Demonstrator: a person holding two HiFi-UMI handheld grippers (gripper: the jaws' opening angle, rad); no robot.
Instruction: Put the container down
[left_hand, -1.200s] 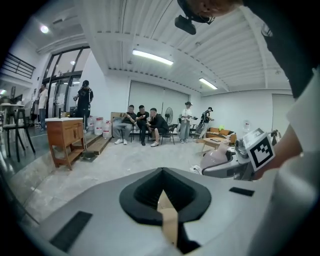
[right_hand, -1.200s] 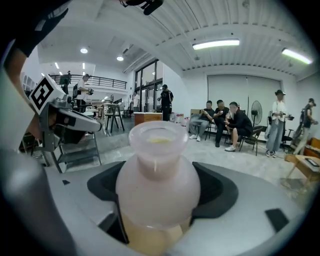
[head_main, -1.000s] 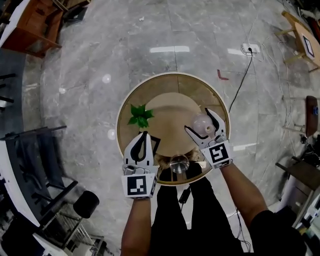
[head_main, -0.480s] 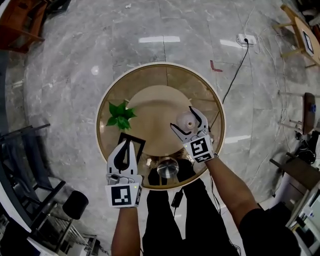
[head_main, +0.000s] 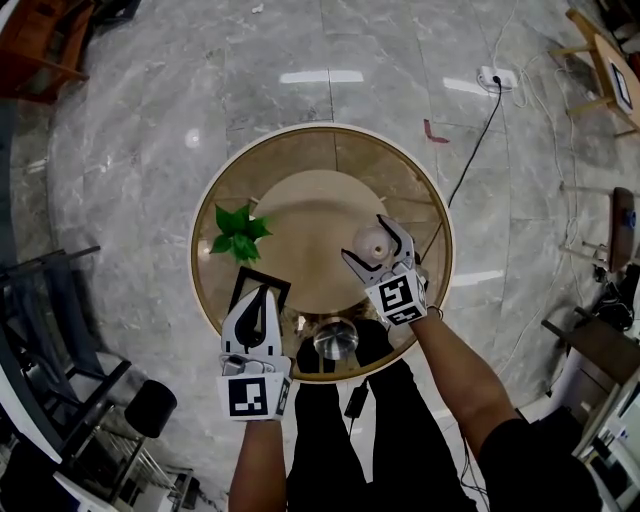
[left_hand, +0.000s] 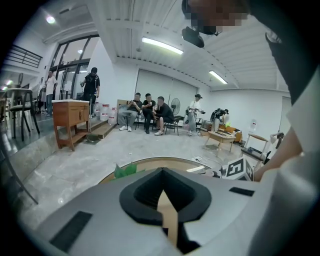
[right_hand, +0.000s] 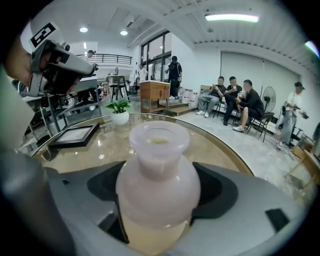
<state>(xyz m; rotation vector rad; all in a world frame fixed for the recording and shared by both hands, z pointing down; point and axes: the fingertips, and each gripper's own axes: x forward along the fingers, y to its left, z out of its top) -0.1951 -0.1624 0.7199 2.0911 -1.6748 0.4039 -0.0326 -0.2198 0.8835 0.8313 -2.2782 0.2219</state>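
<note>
The container (right_hand: 159, 170) is a small cloudy-white bottle with a wide open neck and pale liquid inside. My right gripper (head_main: 366, 238) is shut on its body and holds it upright over the right part of the round glass table (head_main: 300, 140). Whether its base touches the glass is hidden. My left gripper (head_main: 258, 296) is over the table's near left edge, jaws shut with nothing between them (left_hand: 161, 175), its tips by a black picture frame (head_main: 247, 284).
A small green plant in a white pot (head_main: 238, 232) stands at the table's left. A clear glass (head_main: 335, 338) sits at the near rim between my arms. A power strip and cable (head_main: 490, 78) lie on the marble floor beyond. Several seated people (right_hand: 235, 100) are far off.
The head view has shifted, so the table sits further left in it. The right gripper still holds the container over the same part of the table. The left gripper edged slightly right.
</note>
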